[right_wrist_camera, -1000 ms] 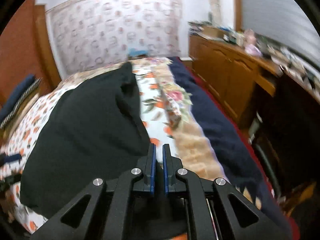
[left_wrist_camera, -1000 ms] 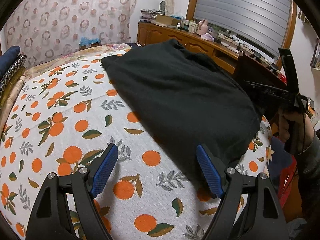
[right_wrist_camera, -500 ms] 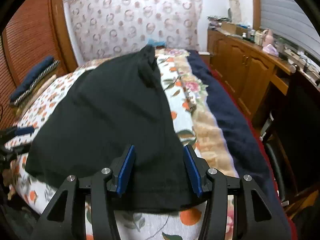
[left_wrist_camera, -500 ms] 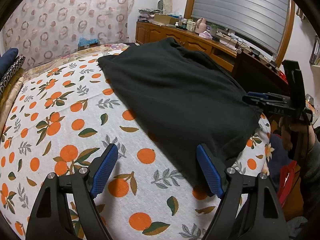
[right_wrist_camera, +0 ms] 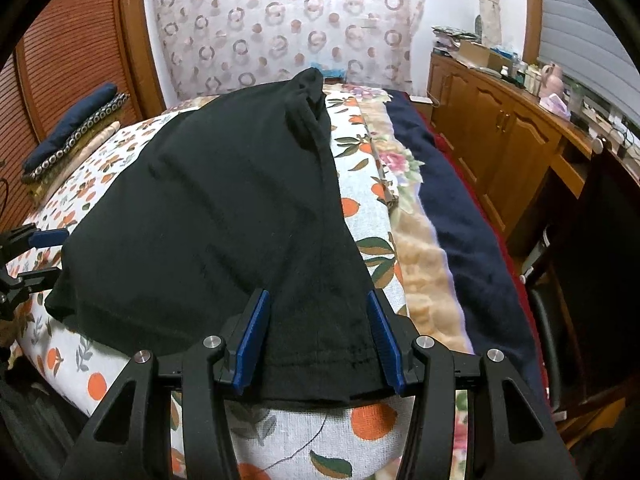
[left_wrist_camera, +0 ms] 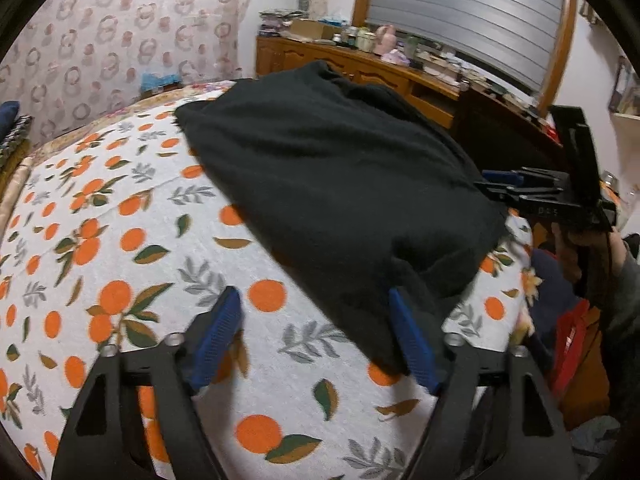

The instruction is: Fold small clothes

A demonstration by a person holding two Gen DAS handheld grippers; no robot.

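A black garment (left_wrist_camera: 340,184) lies spread on a bed with an orange-print cover (left_wrist_camera: 120,240). My left gripper (left_wrist_camera: 316,340) is open just above the cover, its right pad at the garment's near corner. My right gripper (right_wrist_camera: 318,340) is open over the garment's (right_wrist_camera: 224,216) near hem, with the fabric between the pads. The right gripper also shows in the left wrist view (left_wrist_camera: 532,188) at the garment's right edge. The left gripper shows at the far left of the right wrist view (right_wrist_camera: 36,256).
A wooden dresser (right_wrist_camera: 500,128) with clutter runs along the right of the bed. A navy blanket (right_wrist_camera: 452,216) and a floral layer lie at the bed's right edge. Folded cloths (right_wrist_camera: 72,128) are stacked at the far left. A patterned curtain (right_wrist_camera: 288,24) hangs behind.
My right gripper has gone from shut to open and moved onto the garment's hem. My left gripper has edged toward the garment's near corner.
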